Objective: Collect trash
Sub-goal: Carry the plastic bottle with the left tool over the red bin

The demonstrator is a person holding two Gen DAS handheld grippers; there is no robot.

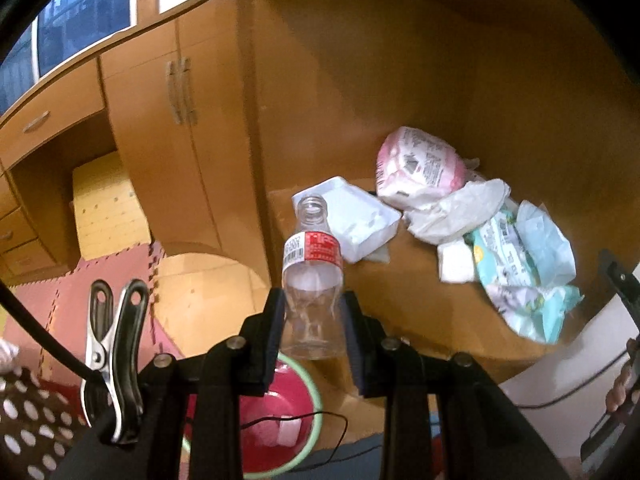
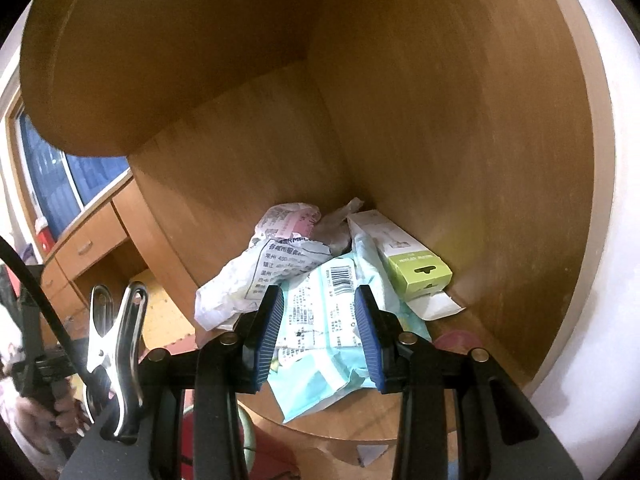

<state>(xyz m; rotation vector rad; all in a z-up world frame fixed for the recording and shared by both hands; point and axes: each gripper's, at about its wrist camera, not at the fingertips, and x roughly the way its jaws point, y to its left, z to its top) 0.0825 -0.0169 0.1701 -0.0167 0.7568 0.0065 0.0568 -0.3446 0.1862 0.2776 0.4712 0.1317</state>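
My left gripper [image 1: 314, 312] is shut on a clear, uncapped plastic bottle [image 1: 312, 276] with a red label, held upright in front of a wooden shelf [image 1: 404, 304]. On the shelf lies a heap of trash: a pink and white wrapper [image 1: 416, 164], crumpled white paper [image 1: 452, 212] and a light blue wipes packet [image 1: 520, 264]. My right gripper [image 2: 320, 312] stands open just over that blue packet [image 2: 320, 364], its blue pads on either side and not pressing it. A crumpled printed wrapper [image 2: 272, 268] lies behind the packet.
A white box [image 1: 356, 220] lies on the shelf behind the bottle, and a green and white carton [image 2: 416, 268] sits against the right wall. A red bowl with a green rim [image 1: 280, 412] stands below the shelf. Wooden cabinets [image 1: 160, 120] are at the left, over foam floor mats [image 1: 120, 264].
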